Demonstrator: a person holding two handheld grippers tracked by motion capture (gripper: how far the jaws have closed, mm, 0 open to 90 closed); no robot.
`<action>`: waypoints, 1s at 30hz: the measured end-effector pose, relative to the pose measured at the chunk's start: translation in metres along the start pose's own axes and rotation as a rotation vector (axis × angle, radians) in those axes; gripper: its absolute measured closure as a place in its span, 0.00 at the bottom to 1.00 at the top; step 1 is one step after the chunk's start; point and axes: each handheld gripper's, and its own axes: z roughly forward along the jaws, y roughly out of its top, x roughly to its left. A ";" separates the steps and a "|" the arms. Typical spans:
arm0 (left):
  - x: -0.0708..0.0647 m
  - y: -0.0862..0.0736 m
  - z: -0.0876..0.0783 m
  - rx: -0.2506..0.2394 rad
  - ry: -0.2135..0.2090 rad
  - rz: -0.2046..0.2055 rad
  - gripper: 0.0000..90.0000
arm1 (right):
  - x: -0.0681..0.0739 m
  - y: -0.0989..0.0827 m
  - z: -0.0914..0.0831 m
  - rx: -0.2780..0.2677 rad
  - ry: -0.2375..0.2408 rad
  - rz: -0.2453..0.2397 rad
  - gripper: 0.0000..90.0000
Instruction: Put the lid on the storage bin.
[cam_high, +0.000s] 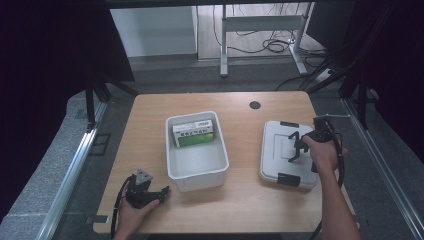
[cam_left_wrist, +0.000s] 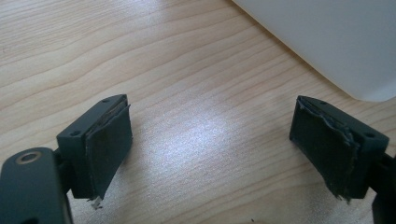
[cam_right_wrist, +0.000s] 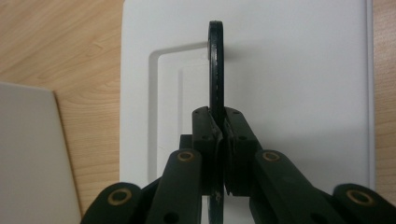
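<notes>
1. Pale wood table (cam_high: 240, 205) carries a white open bin (cam_high: 196, 150) at the centre of the high view, with a green and white box (cam_high: 194, 134) lying in the bin's far end.
2. At the right of that view a white lid (cam_high: 289, 152) lies flat on the table, black latches at its near and far edges.
3. The right gripper (cam_right_wrist: 219, 135) has its jaws pressed together on the lid's upright black handle (cam_right_wrist: 215, 65).
4. At the lower left, the left gripper (cam_left_wrist: 210, 140) rests low over bare wood, jaws spread wide, holding nothing, near the bin's corner.
</notes>
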 end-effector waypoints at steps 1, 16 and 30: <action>0.000 0.000 0.000 0.000 0.000 0.000 0.14 | 0.001 0.000 -0.002 -0.003 0.003 -0.003 0.94; 0.000 0.000 0.000 0.000 0.000 -0.001 0.14 | 0.018 0.001 -0.034 -0.017 0.037 -0.042 0.94; 0.000 0.000 0.000 0.000 0.001 -0.001 0.14 | 0.040 0.000 -0.056 -0.030 0.064 -0.098 0.94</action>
